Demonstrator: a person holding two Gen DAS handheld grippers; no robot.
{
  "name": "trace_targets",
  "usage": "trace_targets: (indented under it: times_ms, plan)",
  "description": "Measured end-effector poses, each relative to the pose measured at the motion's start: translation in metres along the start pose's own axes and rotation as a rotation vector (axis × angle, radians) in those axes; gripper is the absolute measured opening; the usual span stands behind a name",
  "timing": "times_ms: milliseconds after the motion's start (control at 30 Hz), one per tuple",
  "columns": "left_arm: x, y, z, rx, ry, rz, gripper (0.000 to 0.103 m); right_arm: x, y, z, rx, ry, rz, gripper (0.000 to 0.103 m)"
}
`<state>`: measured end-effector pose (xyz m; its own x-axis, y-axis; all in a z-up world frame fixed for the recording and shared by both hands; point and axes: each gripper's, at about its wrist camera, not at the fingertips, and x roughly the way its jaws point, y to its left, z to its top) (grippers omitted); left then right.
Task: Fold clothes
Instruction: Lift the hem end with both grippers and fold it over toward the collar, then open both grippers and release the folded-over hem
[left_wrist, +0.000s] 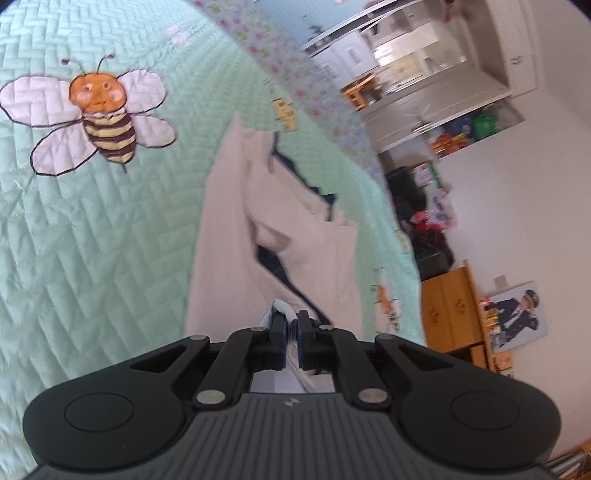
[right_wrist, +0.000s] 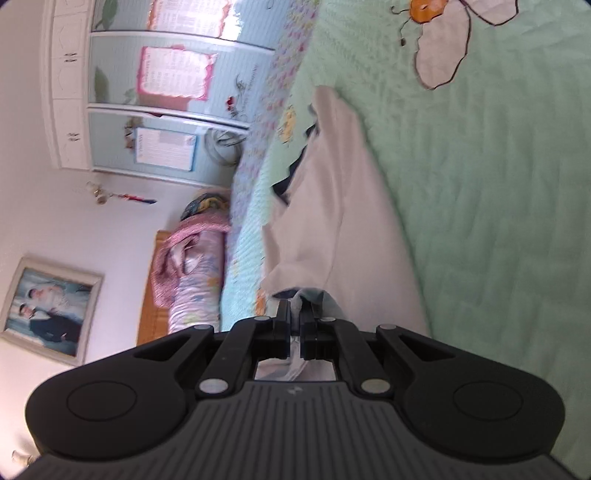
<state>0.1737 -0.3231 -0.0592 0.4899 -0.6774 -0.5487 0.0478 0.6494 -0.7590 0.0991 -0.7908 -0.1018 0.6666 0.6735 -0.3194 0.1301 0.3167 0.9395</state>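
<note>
The left gripper (left_wrist: 291, 325) has its fingers pinching an edge of the pale garment (left_wrist: 229, 229), which stretches up the frame's middle over the green quilted bed (left_wrist: 92, 240). The right gripper (right_wrist: 294, 314) likewise pinches the garment's edge, cloth running up mid-frame. A bee appliqué (left_wrist: 103, 118) sits upper left.

Both views: bright, soft daylight, even and without hard shadows. Strongest glare on the cabinets (left_wrist: 413, 70) in the left view and on the wardrobe (right_wrist: 177, 74) in the right, where panels wash out. Source probably a window, not in frame. Motion blur smears the garment (left_wrist: 280, 229) and quilt (left_wrist: 92, 258); the bee (left_wrist: 99, 110) stays fairly sharp. Heavy fisheye bending at the edges, dark corners. Gripper bodies near the lens crisp, faintly sheened.
</note>
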Motion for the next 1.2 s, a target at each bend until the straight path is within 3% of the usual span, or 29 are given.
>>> trace_targets:
  times_ms: [100, 167, 233, 333, 433, 533, 667, 800, 900, 967, 1033, 1133, 1200]
  plan:
    - [0.012, 0.012, 0.010, -0.019, 0.008, 0.091, 0.007, 0.014, -0.015, 0.013, 0.049, -0.002, -0.066, 0.014]
    - [0.006, 0.014, 0.014, -0.033, -0.032, 0.076, 0.017, 0.014, -0.019, 0.015, 0.073, -0.004, -0.055, 0.033]
    - [-0.001, 0.016, 0.016, -0.047, -0.071, 0.058, 0.042, 0.011, -0.019, 0.015, 0.074, -0.015, -0.021, 0.036]
    - [-0.020, 0.015, 0.015, -0.083, -0.133, 0.000, 0.054, 0.000, -0.014, 0.012, 0.062, -0.051, 0.018, 0.037]
    - [-0.032, 0.008, 0.005, -0.080, -0.132, -0.053, 0.055, -0.007, -0.006, 0.007, 0.033, -0.064, 0.041, 0.037]
    - [-0.017, -0.009, -0.011, 0.001, -0.007, -0.070, 0.058, -0.007, 0.008, -0.001, -0.036, -0.012, 0.087, 0.037]
    - [0.005, -0.023, -0.026, 0.048, 0.075, -0.094, 0.058, 0.027, 0.030, -0.018, -0.201, 0.120, -0.020, 0.037]
    - [0.029, -0.028, -0.027, 0.045, 0.124, -0.129, 0.058, 0.058, 0.031, -0.019, -0.183, 0.205, 0.019, 0.037]
    - [0.056, -0.022, -0.019, 0.072, 0.109, -0.058, 0.058, 0.076, 0.024, -0.011, -0.144, 0.209, 0.013, 0.037]
    - [0.070, -0.013, -0.012, 0.071, 0.089, -0.011, 0.050, 0.087, 0.008, 0.000, -0.093, 0.187, -0.037, 0.027]
    - [0.066, -0.007, -0.007, 0.009, 0.040, -0.065, 0.052, 0.086, -0.005, 0.008, -0.030, 0.148, -0.027, 0.016]
    - [0.051, -0.004, -0.007, -0.040, -0.008, -0.145, 0.056, 0.074, -0.015, 0.012, 0.041, 0.104, 0.031, 0.018]
    - [0.037, -0.003, -0.012, -0.049, -0.024, -0.150, 0.056, 0.066, -0.015, 0.010, 0.038, 0.091, 0.042, 0.023]
